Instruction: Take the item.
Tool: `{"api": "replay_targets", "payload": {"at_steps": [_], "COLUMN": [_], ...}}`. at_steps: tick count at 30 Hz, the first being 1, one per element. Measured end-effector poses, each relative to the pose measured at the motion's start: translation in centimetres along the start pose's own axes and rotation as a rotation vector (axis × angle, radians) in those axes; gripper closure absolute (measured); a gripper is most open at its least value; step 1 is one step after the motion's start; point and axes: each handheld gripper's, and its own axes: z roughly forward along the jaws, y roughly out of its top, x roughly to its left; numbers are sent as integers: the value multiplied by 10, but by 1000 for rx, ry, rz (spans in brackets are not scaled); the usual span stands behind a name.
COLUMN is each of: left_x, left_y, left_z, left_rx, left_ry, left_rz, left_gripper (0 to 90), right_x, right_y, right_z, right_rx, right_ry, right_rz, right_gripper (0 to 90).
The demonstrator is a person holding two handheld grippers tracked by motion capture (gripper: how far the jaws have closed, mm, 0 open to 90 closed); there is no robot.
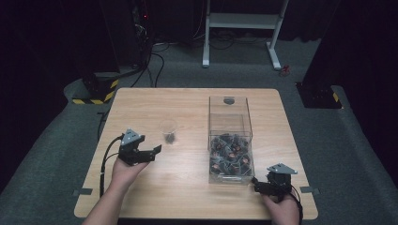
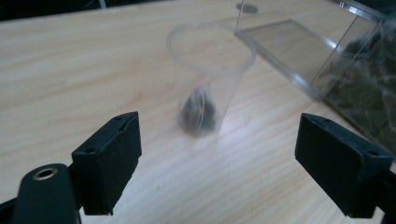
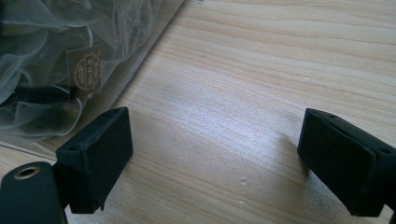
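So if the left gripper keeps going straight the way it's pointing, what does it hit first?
Most likely the clear plastic cup with the tea bag inside; it stands just ahead of the open left gripper, though depth is hard to judge.

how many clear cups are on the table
1: a clear plastic cup stands upright left of the clear box, ahead of the open left gripper, with one dark tea bag inside. None seems hidden.

The high view is looking forward and down over the whole table point(image 1: 187, 101), while both gripper views are skimming low and close, sharing its plastic box point(image 1: 230, 140) near the right edge.
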Motion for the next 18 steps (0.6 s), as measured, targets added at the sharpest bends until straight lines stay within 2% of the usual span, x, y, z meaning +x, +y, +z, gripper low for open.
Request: {"api": "replay_targets", "payload": {"at_steps": [1,2,3,4,13,16,18], "left_x": [2,2,0,9,17,17,17], "left_y": [-4,-9,-15,-19,-65,-78,-87], "left_z": [-2,-2,-1,-7,-23,-29,-33], "left_rx": [11,6,-13,65,189,236,243], "left_ry": [7,11,9,13,41,57,72], "left_rz": [17,-3,-53,51,61,80,93], "left_gripper": [151,151,152,152,152,151,151], "right_x": [0,0,0,0,0,0,0], "right_y": [0,0,0,0,0,0,0], "right_z": [0,0,0,0,0,0,0], "right_rx": [-3,-3,-3,-3,-3,-2,-3], "right_ry": [0,0,0,0,-2,-2,-3], "right_rz": [-3,-3,-2,-3,3,4,4], "right_gripper": [100,100,100,100,103,104,105]}}
